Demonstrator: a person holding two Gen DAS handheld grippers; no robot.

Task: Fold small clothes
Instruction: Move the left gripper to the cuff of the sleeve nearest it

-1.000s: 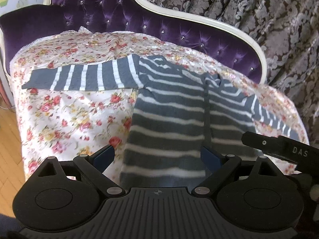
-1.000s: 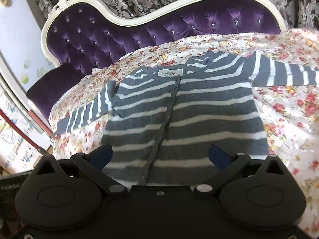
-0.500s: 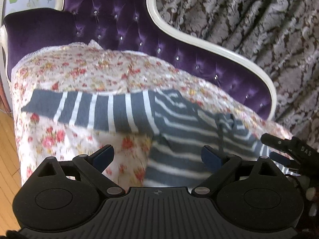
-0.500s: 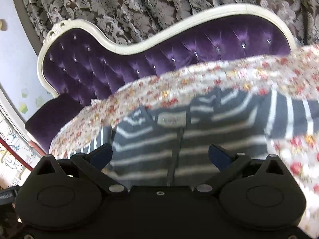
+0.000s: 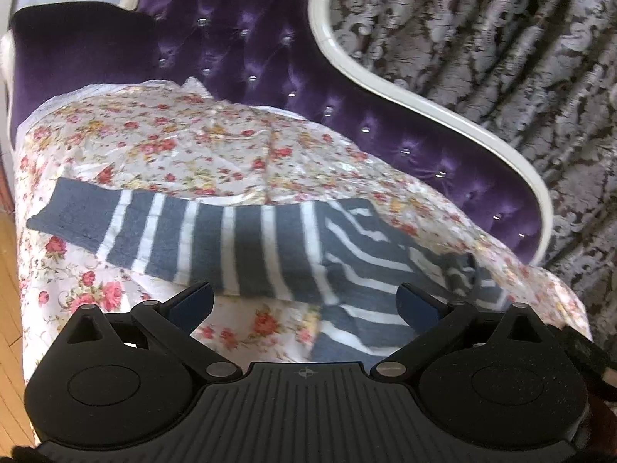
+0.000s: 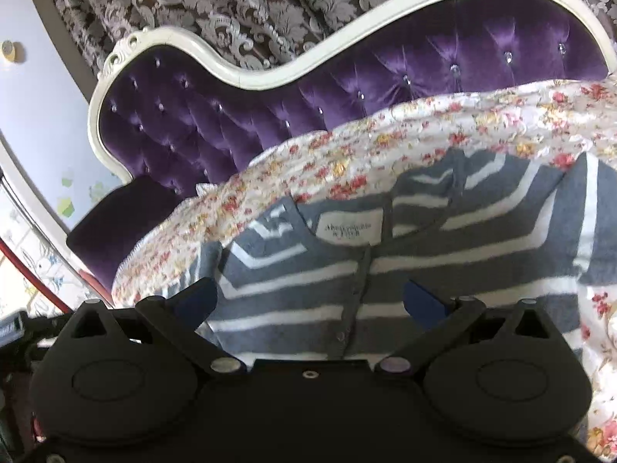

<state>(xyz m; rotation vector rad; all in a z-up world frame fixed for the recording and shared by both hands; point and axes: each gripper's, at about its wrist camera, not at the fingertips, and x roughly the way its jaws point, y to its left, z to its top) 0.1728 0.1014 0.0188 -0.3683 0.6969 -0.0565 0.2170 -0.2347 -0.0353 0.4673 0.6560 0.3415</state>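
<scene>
A small grey cardigan with white stripes (image 5: 347, 270) lies flat on a floral cloth (image 5: 173, 142) over a purple sofa. Its left sleeve (image 5: 185, 231) stretches out to the left. In the right wrist view the cardigan (image 6: 443, 247) shows its white neck label (image 6: 349, 227) and button placket. My left gripper (image 5: 304, 305) is open and empty, just above the sleeve's armpit area. My right gripper (image 6: 310, 301) is open and empty, over the chest below the collar.
The tufted purple sofa back (image 5: 270, 50) with its white frame (image 6: 270, 73) rises behind the cloth. A patterned grey curtain (image 5: 501, 38) hangs behind it. Wooden floor (image 5: 7, 308) shows at the left, past the cloth's edge.
Both grippers have moved forward over the cardigan, from its hem toward the collar and sleeve. Both stay open. The cardigan has not moved.
</scene>
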